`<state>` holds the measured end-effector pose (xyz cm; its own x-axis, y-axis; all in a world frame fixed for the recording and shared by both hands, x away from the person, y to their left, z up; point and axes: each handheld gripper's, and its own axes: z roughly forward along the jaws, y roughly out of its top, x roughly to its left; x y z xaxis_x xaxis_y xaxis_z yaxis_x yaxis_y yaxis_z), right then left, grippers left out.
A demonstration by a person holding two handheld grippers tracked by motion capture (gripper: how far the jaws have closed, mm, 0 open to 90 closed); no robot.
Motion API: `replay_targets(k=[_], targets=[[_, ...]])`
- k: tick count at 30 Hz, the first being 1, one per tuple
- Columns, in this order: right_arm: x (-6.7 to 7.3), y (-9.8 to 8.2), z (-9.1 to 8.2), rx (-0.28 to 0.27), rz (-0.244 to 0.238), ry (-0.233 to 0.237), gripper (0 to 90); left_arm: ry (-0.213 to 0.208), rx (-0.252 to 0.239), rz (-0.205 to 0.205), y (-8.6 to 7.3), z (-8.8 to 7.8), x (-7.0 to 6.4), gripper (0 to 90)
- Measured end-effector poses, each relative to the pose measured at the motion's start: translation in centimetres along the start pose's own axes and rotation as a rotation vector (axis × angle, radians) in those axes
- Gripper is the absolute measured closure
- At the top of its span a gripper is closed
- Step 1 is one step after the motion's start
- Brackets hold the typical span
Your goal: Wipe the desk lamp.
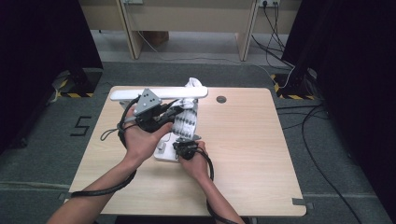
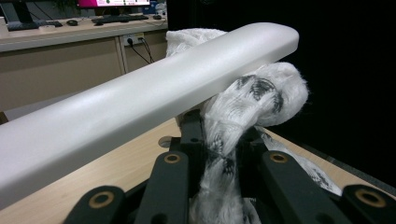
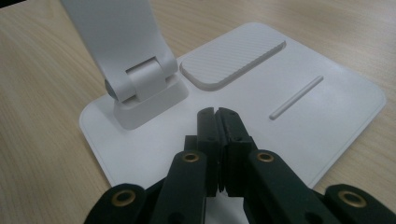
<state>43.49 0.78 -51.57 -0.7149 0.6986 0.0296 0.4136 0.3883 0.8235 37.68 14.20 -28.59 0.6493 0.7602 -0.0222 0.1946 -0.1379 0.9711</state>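
Left gripper (image 2: 219,154) pinched on cloth (image 2: 252,100), just under lamp bar (image 2: 140,100) (lying crosswise ahead); right gripper (image 3: 217,116) closed, empty, on base (image 3: 322,112).

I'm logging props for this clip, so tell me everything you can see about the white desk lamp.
The white desk lamp looks like matte plastic. It stands on the wooden table on a flat square base with a ribbed pad and a thin raised line. A hinged arm rises to a long rounded head bar, which lies level. A white, black-patterned cloth is draped against the bar. The shut right gripper rests over the base.
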Motion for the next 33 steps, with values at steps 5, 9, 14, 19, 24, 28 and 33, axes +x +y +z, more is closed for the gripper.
replay_targets(k=[5,9,14,19,24,28,33], targets=[[0.0,0.0,0.0,0.0,0.0,0.0,88.6,0.006,0.0,0.0,-0.1,-0.3,0.2,77.7],[0.0,0.0,0.0,0.0,-0.001,0.0,88.6,0.011,0.0,-0.001,-0.2,-0.5,0.5,77.6],[0.0,0.0,0.0,0.002,-0.001,0.0,88.6,0.015,0.001,-0.005,-0.3,-0.8,0.6,77.7],[0.1,0.0,0.0,0.001,0.003,-0.001,88.6,0.025,0.001,-0.01,-0.5,-1.2,1.2,77.7],[0.1,0.0,0.0,0.003,0.003,0.0,88.6,0.026,0.005,-0.019,-0.7,-1.7,1.5,77.7],[0.1,0.0,0.0,0.003,0.004,0.0,88.6,0.029,0.006,-0.023,-0.8,-2.0,1.8,77.7],[0.1,0.0,0.0,0.003,0.003,-0.002,88.6,0.037,0.006,-0.026,-1.0,-2.3,2.1,77.6]])
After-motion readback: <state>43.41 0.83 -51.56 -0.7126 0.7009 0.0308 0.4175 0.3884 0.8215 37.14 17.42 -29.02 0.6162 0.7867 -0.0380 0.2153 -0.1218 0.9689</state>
